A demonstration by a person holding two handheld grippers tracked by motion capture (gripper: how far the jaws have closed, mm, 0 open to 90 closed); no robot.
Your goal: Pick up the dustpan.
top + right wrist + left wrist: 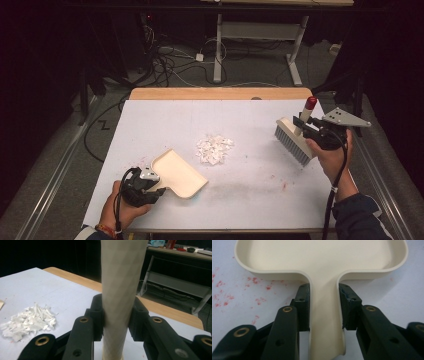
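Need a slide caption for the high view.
Left hand-held gripper holds a cream dustpan, right hand-held gripper a brush, white scraps between them.

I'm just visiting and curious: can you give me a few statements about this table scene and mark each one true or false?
1. The left gripper is shut on the dustpan handle. True.
2. The right gripper holds a sponge. False: it is shut on the brush handle.
3. The white scraps lie in the dustpan. False: they sit in a pile on the table, apart from the pan.
4. The pile lies between dustpan and brush. True.
5. The brush bristles rest in the pile. False: the brush is off to the pile's right, clear of it.
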